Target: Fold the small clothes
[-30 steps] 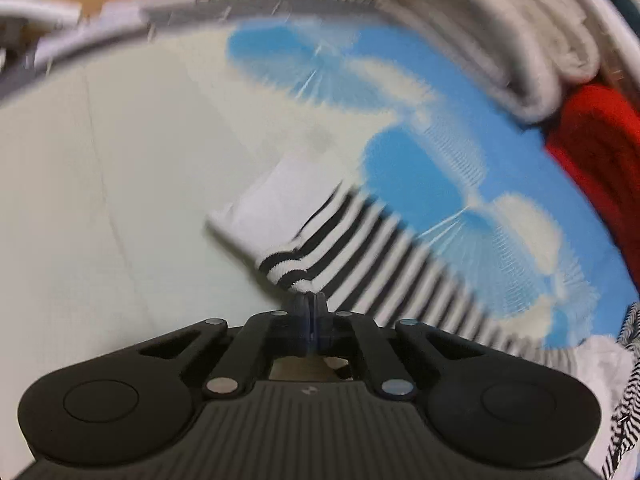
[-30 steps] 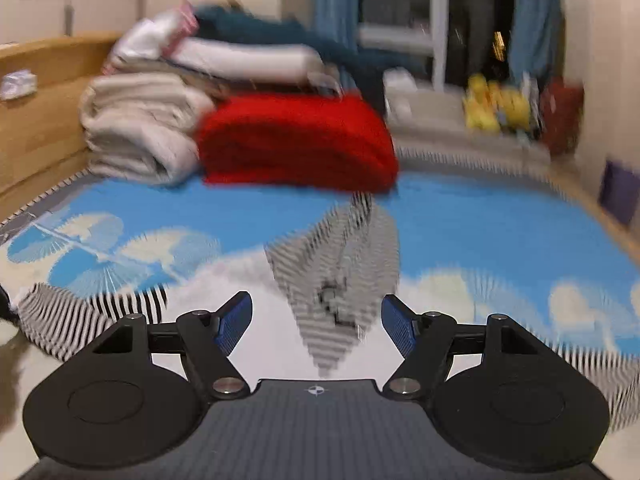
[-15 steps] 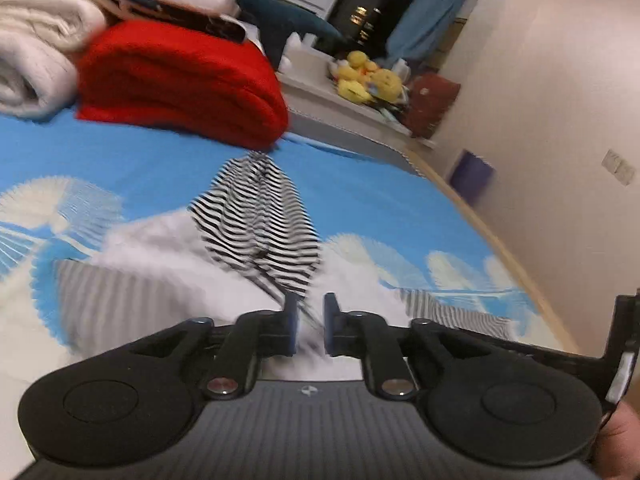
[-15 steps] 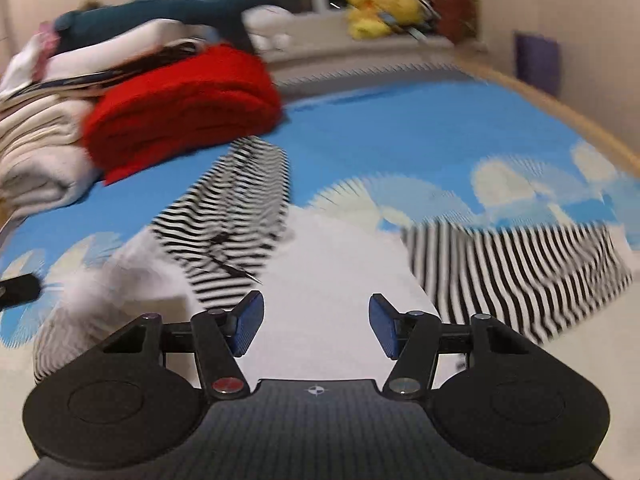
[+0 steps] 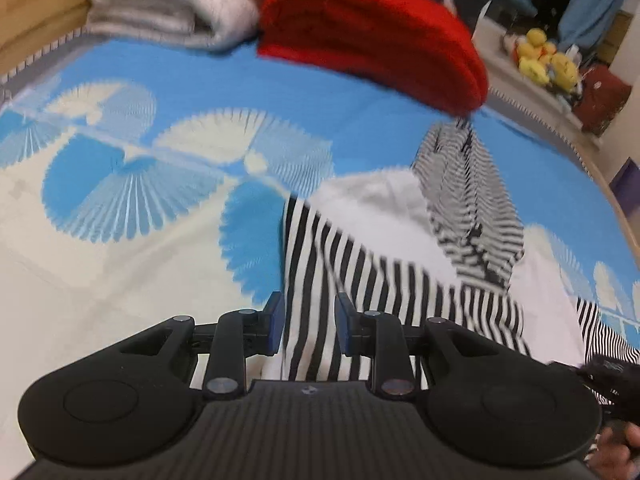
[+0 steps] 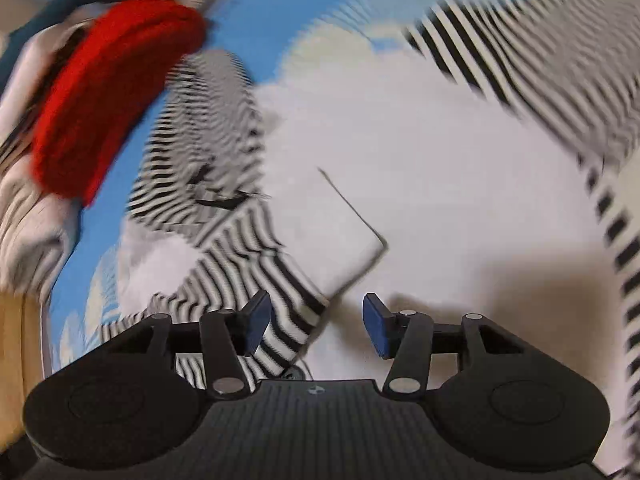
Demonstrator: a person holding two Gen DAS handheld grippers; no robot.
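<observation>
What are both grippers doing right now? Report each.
Left gripper: open, holding nothing, over the striped sleeve.
Right gripper: open, empty.

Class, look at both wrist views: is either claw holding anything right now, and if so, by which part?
Nothing is held. The left claw is open above the striped sleeve, and the right claw is open over the striped cuff of the white garment.

Blue fan-print bedcover; wooden headboard; blue curtain.
</observation>
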